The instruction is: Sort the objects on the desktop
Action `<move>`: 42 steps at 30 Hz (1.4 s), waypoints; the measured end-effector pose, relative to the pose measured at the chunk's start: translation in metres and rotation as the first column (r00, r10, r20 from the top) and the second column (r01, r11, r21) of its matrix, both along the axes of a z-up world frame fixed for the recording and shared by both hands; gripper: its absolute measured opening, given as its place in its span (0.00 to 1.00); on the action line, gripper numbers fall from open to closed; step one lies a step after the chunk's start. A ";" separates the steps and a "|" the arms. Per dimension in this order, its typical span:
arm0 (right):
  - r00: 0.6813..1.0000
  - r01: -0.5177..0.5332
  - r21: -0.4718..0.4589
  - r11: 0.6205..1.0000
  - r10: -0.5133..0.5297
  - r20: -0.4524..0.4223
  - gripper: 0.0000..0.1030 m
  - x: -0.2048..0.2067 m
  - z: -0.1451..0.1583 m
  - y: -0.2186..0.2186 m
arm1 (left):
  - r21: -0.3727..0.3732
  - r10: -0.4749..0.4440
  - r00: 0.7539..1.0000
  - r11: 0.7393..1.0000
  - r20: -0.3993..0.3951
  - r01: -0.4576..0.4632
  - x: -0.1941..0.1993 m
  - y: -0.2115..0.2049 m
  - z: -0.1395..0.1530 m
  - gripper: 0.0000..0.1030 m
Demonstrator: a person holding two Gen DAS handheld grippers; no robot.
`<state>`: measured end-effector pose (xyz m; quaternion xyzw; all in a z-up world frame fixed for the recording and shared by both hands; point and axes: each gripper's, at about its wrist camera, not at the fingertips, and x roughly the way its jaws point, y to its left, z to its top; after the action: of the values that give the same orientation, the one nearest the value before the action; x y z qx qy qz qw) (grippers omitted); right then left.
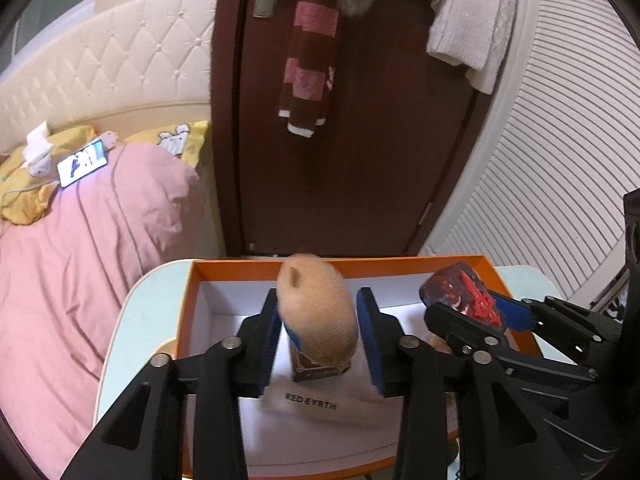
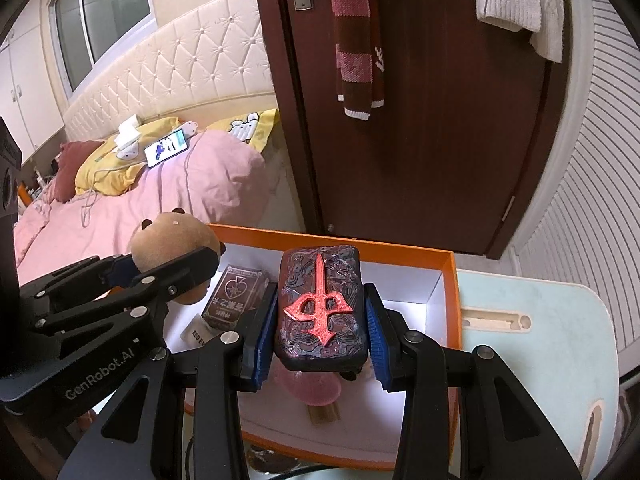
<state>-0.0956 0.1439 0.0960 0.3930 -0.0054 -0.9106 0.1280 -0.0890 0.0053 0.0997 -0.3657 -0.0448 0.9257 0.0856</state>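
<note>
An orange box (image 1: 384, 262) with a white inside sits on a pale blue table (image 1: 148, 312). My left gripper (image 1: 318, 322) is shut on a tan plush hamster toy (image 1: 320, 312) and holds it over the box; the toy also shows in the right wrist view (image 2: 168, 244). My right gripper (image 2: 320, 328) is shut on a dark slab with a red sword emblem (image 2: 322, 308), also over the box (image 2: 450, 280). In the left wrist view the slab (image 1: 460, 292) is at the right. A brown card box (image 2: 236, 296) lies in the box.
A white tube marked RED EARTH (image 1: 316, 398) and a pink round thing (image 2: 308, 388) lie in the box. A bed with a pink quilt (image 1: 80, 260) and a lit phone (image 1: 82, 162) is at the left. A dark red door (image 1: 360, 120) with hanging clothes stands behind.
</note>
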 end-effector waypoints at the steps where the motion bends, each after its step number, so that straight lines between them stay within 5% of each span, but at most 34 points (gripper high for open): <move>1: 1.000 0.001 -0.001 1.000 -0.001 0.004 0.40 -0.001 -0.001 0.000 | -0.006 0.006 1.000 1.000 -0.006 -0.006 0.001 -0.001 0.000 0.50; 13: 0.999 0.041 0.017 0.999 -0.041 -0.024 0.42 0.011 0.004 0.007 | 0.012 -0.001 1.000 1.000 -0.028 0.002 0.020 -0.005 0.008 0.63; 27: 0.996 0.048 0.056 0.997 -0.044 -0.077 0.42 0.056 0.023 0.005 | 0.012 0.006 0.999 1.000 -0.042 -0.005 0.077 -0.019 0.022 0.68; 39: 0.999 0.036 0.124 0.992 -0.033 -0.025 0.42 0.108 0.003 0.014 | -0.036 -0.030 0.996 0.999 0.080 0.033 0.126 -0.011 -0.024 0.69; 42: 0.999 0.038 0.147 0.988 -0.043 0.027 0.60 0.118 -0.017 0.020 | -0.050 -0.030 0.993 0.998 0.116 0.036 0.126 -0.009 -0.039 0.69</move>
<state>0.0220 0.1641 0.0789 0.4147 0.0517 -0.9049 0.0802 0.0365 -0.0035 0.0610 -0.4214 -0.0197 0.9023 0.0887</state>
